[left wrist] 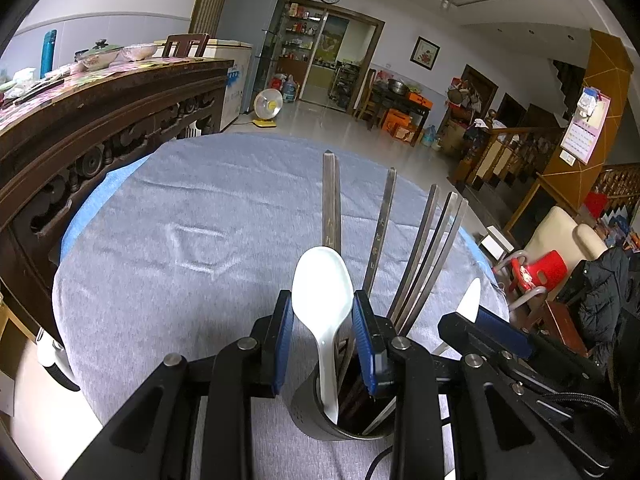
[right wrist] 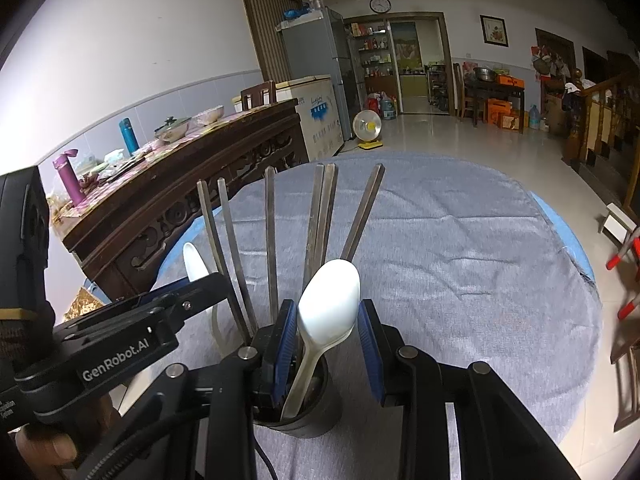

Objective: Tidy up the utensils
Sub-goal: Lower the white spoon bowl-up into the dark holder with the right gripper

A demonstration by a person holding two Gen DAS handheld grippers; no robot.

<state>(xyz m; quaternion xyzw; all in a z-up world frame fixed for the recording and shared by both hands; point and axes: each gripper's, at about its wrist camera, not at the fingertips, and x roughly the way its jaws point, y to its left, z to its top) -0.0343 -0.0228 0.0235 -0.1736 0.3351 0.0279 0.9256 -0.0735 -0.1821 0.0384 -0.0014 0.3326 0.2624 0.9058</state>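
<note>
Holder: a dark round utensil holder [left wrist: 316, 416] stood upright on the grey cloth [left wrist: 160, 240] covering the tabletop, close under both grippers.
Chopsticks: several metal chopsticks [right wrist: 272, 240] stood in the holder, fanned outward, tips up.
Spoons: one white spoon [left wrist: 322, 292] stood in the holder with its bowl up; a second white spoon [right wrist: 330, 304] stood likewise, beside the chopsticks.
Left gripper [left wrist: 322, 344]: jaws spread, one blue pad either side of the first spoon's bowl; whether a pad touched it, I could not tell.
Right gripper [right wrist: 328, 344]: jaws likewise parted around the second spoon, not pressing it.
Room: a carved wooden sideboard [right wrist: 192, 200] stood beside the tabletop.
</note>
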